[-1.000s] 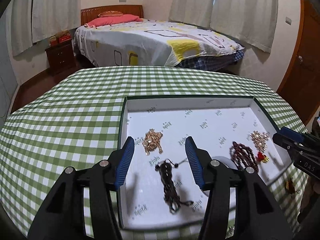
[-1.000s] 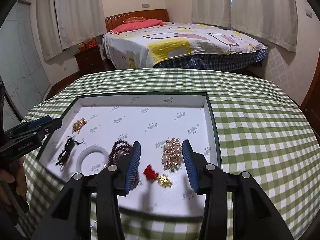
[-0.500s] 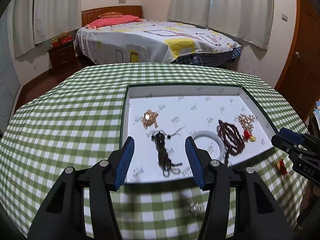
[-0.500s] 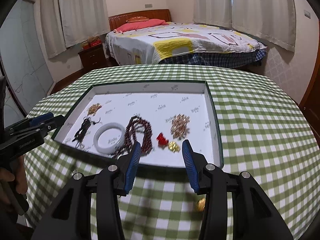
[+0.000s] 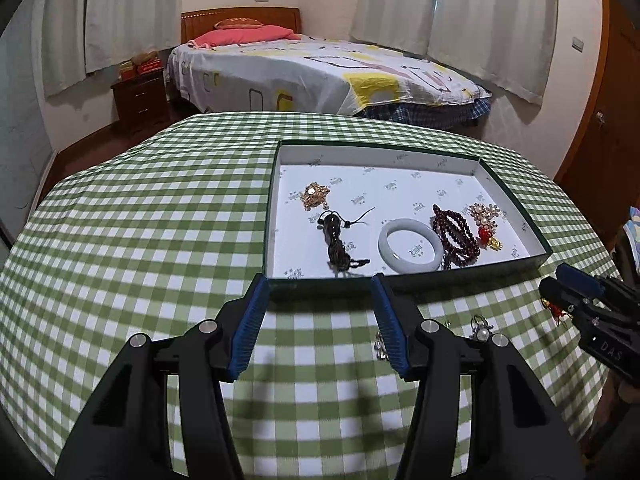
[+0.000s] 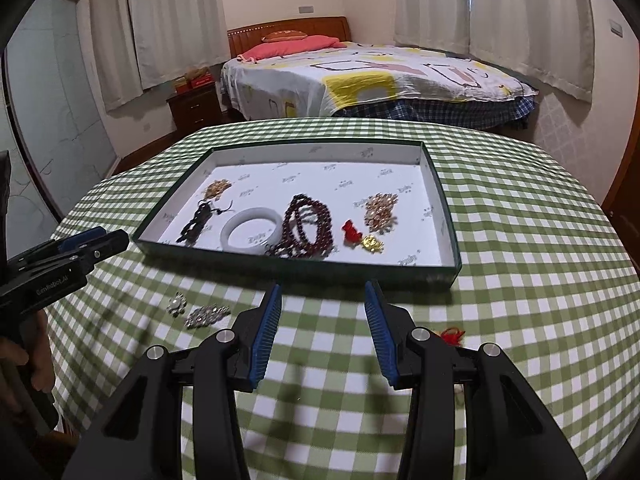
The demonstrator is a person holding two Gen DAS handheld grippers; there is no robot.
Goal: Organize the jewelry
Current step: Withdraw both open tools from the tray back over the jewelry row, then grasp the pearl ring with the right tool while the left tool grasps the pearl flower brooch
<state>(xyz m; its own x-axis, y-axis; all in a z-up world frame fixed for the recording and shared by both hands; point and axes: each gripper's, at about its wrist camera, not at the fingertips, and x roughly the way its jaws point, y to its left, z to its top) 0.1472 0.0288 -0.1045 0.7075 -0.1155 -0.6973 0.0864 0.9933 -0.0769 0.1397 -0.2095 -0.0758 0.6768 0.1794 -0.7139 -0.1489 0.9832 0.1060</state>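
Note:
A shallow green box [image 5: 276,216] [image 6: 448,216] lined in white holds a gold brooch [image 5: 315,196], a dark tasselled bracelet [image 5: 336,240], a white bangle [image 5: 410,246] [image 6: 254,232], a dark red bead string [image 5: 456,234] [image 6: 308,226], a pearl-and-gold piece [image 6: 380,208] and a red-and-gold charm [image 6: 360,236]. My left gripper [image 5: 318,312] is open and empty, just short of the box's near wall. My right gripper [image 6: 322,316] is open and empty, in front of the box. Silver pieces [image 6: 206,314] [image 5: 480,326] and a red tassel piece [image 6: 452,336] lie on the cloth.
The box stands on a round table with a green checked cloth [image 5: 140,220] [image 6: 520,240]. A bed [image 5: 320,68], a wooden nightstand [image 5: 140,94] and curtained windows stand beyond it. The table edge falls away close on all sides.
Both grippers have pulled back from above the box toward the near table edge. Loose silver and red pieces on the cloth have come into view.

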